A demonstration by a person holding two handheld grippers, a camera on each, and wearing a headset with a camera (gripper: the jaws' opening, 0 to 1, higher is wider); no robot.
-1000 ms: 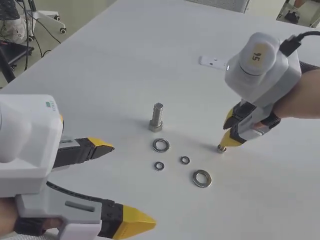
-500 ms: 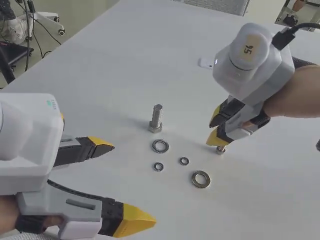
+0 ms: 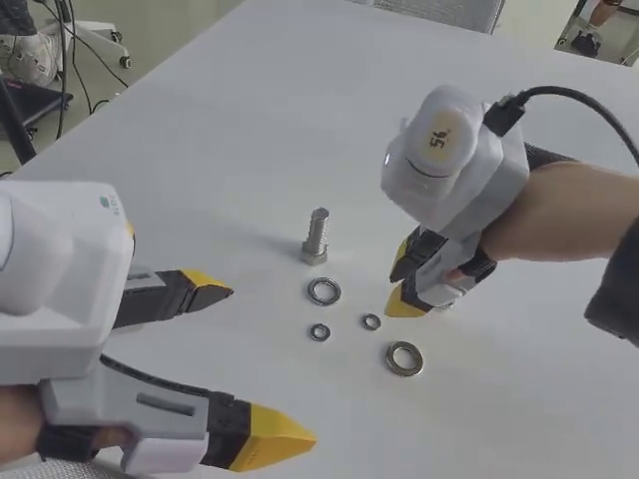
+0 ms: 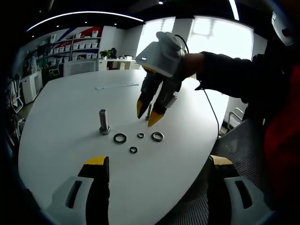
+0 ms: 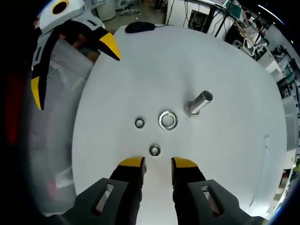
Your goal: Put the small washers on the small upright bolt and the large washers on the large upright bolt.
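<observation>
Head view: right tool (image 3: pixel 403 286) hovers just beside a small washer (image 3: pixel 370 321), jaws narrowly parted, empty. Left gripper view: left tool (image 4: pixel 157 161) wide open, idle; small bolt (image 4: pixel 149 111) upright behind right tool. Right gripper view: washer just ahead; recommend pinching its rim squarely. Worktop (image 5: pixel 225 61) edges distant, room ample.

white table (image 3: pixel 250 120) | upright bolt (image 3: pixel 317 237) | two large washers (image 3: pixel 322 291) | two small washers (image 3: pixel 319 331)
</observation>
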